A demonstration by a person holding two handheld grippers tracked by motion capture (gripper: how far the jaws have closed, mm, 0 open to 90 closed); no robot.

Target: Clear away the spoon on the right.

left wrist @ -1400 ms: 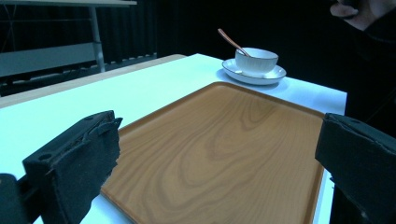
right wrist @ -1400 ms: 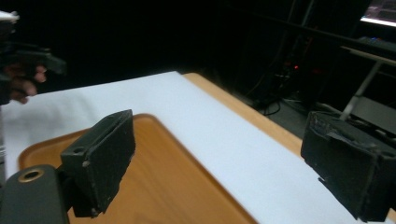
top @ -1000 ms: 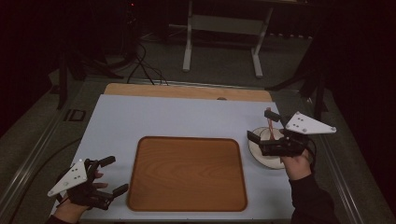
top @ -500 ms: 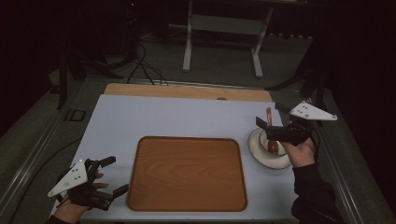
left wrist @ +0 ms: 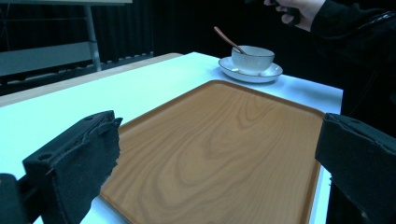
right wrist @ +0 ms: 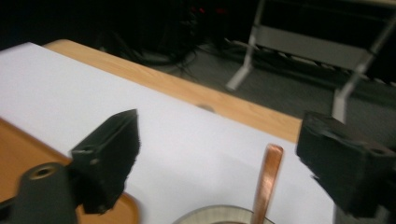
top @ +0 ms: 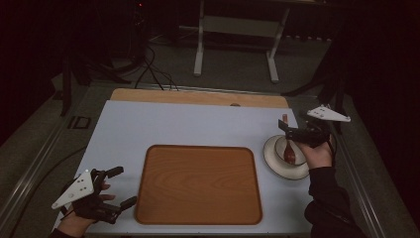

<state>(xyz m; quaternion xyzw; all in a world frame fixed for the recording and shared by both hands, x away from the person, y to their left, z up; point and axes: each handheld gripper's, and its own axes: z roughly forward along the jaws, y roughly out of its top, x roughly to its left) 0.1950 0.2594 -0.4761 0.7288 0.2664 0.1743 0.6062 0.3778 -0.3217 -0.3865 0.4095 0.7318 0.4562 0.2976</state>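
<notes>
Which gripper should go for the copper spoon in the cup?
Right, probably. The right gripper hangs open just above the white cup, the copper-coloured spoon between its jaws. The left gripper sits across the wooden tray.

A dim room, grey floor (top: 233,82), black cables (top: 148,69) and a white-legged stand (top: 237,29).

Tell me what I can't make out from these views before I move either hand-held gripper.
- Inside of the cup: the left gripper view sees it side-on, and in the high view the right hand covers it.
- Spoon bowl end: cut off by the bottom edge of the right gripper view, which is also blurred.
- Saucer right part: under the right hand-held gripper in the high view.
- Tray near corner: hidden behind the left hand-held gripper's jaw.
</notes>
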